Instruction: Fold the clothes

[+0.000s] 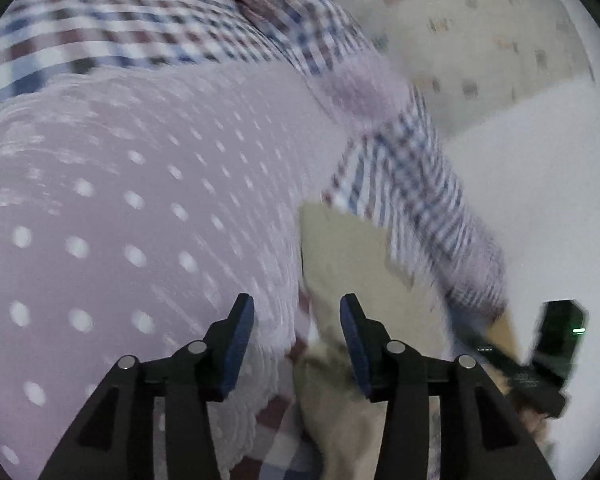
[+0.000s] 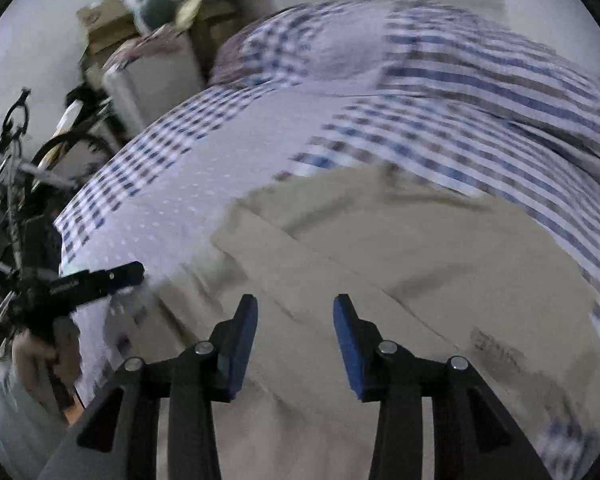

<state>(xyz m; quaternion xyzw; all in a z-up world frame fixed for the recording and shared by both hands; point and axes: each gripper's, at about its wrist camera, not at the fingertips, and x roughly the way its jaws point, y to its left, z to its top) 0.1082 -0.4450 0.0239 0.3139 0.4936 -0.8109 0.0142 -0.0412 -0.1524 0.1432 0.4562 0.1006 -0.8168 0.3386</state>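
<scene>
- A home, seemingly a bedroom doubling as storage: a bed under a checked bedsheet (image 2: 480, 92) fills both views.
- Stacked cardboard boxes (image 2: 104, 24) and a bicycle (image 2: 16, 152) stand beyond the bed's far-left edge.

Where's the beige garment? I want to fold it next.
In the right wrist view the beige garment lies straight ahead on the checked bedding, with the pink dotted cloth at its left edge.

Both wrist cameras look steeply down, close over a checked blue-and-maroon bedspread (image 1: 112, 20) (image 2: 480, 92). Both views share the beige cloth garment (image 1: 340, 248) (image 2: 380, 264) and the lilac white-dotted fabric (image 1: 140, 184) (image 2: 172, 204).
</scene>
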